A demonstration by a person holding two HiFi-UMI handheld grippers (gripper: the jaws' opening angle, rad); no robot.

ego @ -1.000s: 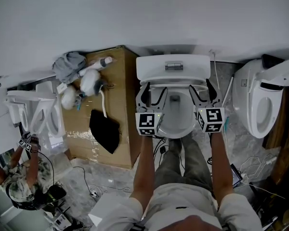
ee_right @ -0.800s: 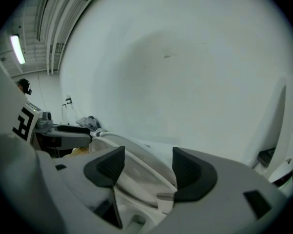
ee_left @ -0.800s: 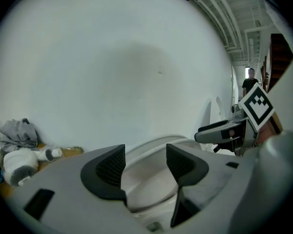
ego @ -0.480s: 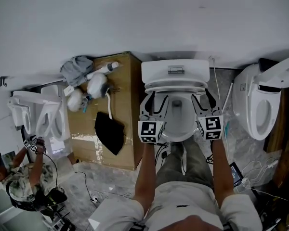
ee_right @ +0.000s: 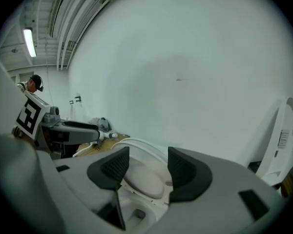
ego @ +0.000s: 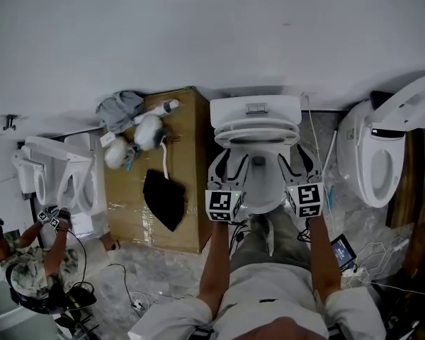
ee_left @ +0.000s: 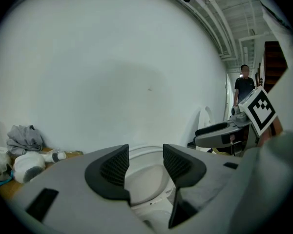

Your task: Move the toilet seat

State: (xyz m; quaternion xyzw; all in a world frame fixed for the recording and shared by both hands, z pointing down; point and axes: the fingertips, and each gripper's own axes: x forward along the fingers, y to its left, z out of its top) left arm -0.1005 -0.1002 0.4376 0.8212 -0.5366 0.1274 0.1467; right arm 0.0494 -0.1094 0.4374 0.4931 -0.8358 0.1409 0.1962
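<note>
Toilet seat [ego: 257, 132] stands raised against the tank [ego: 256, 109], ahead of and midway between the two tongs. Left tongs [ego: 229, 159] and right tongs [ego: 297, 160], equally near, flank the bowl [ego: 261, 190]. Each pair has just been closing yet stands parted, pinching nothing.

You face a plain white wall [ego: 198, 34]. At your left stands a brown cabinet [ego: 188, 154] with a black cloth [ego: 163, 198] lying on top. Grey marbled floor [ego: 163, 275], strewn with cables, spreads below. A strip light [ee_right: 28, 42] glows on the ceiling.
</note>
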